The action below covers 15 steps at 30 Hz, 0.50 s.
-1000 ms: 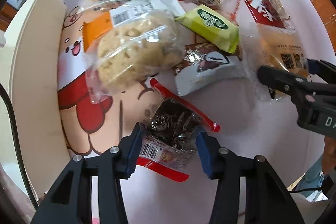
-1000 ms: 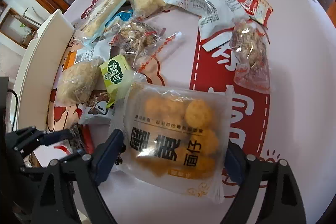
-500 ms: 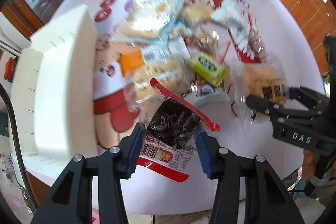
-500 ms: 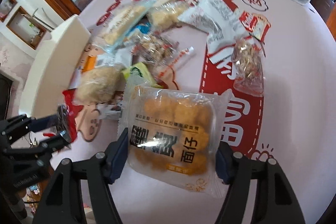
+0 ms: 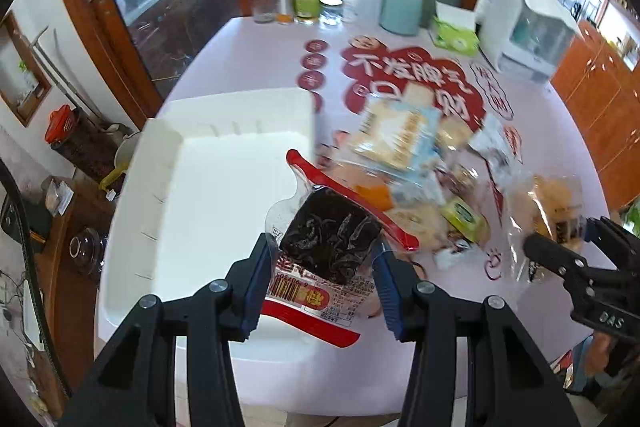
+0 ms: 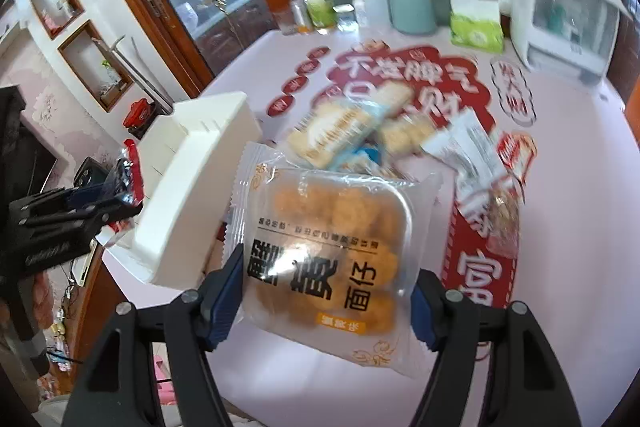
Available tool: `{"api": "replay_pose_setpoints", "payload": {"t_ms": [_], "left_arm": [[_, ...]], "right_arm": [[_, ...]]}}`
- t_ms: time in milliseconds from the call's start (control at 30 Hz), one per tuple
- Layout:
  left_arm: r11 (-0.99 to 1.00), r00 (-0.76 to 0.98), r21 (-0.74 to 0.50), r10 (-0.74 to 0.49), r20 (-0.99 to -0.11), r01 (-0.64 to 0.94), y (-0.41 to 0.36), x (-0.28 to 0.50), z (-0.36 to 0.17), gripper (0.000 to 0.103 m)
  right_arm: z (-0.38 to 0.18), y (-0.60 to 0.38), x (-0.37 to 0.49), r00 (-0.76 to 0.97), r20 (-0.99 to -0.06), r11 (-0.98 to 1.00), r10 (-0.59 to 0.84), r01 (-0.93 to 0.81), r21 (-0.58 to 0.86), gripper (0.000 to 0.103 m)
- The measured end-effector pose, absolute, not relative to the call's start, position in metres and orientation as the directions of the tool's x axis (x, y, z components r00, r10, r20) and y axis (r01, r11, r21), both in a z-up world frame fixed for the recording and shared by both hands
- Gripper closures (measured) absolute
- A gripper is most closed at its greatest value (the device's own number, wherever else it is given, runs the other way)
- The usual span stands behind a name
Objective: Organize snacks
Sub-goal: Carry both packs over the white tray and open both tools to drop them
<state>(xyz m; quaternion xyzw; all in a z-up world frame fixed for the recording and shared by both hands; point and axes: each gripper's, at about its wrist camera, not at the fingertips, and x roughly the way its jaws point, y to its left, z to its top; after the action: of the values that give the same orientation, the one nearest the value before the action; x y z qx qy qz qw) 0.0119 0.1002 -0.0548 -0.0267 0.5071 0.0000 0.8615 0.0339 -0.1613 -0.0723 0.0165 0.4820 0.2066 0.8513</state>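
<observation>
Both packets now lifted off table. Dark snack pkt (image 5: 330,247) in left gripper (image 5: 320,281) now over white tray (image 5: 208,195), frame centre-left. Right gripper (image 6: 326,287) closed in on yellow biscuit pkt (image 6: 328,239).

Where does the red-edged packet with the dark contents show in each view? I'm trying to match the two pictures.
Left wrist view: bottom centre, the red-edged packet is clamped in the left claw, in front of the white tray.
Right wrist view: far left, the packet is seen edge-on in that claw.
Shared landmark: the white tray.
</observation>
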Motion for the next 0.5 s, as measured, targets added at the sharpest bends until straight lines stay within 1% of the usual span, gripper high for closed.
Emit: {"api": "replay_pose_setpoints", "payload": {"t_ms": [200,300,500], "left_arm": [[1.000,0.507,-0.016,-0.020,-0.862,0.012,0.167,0.022,-0.051,0.056],[0.999,0.506,-0.009,-0.025,-0.862,0.034,0.202,0.032,-0.060,0.056],[0.996,0.475,0.004,-0.039,-0.879,0.089,0.247,0.052,-0.083,0.056]], "right_arm": [[-0.050,-0.084,0.032,0.483,-0.790,0.910,0.377,-0.355,0.217,0.031],[-0.044,-0.033,0.031,0.506,-0.782,0.905,0.363,-0.390,0.168,0.030],[-0.063,0.046,0.036,0.492,-0.800,0.900,0.344,-0.417,0.130,0.029]]}}
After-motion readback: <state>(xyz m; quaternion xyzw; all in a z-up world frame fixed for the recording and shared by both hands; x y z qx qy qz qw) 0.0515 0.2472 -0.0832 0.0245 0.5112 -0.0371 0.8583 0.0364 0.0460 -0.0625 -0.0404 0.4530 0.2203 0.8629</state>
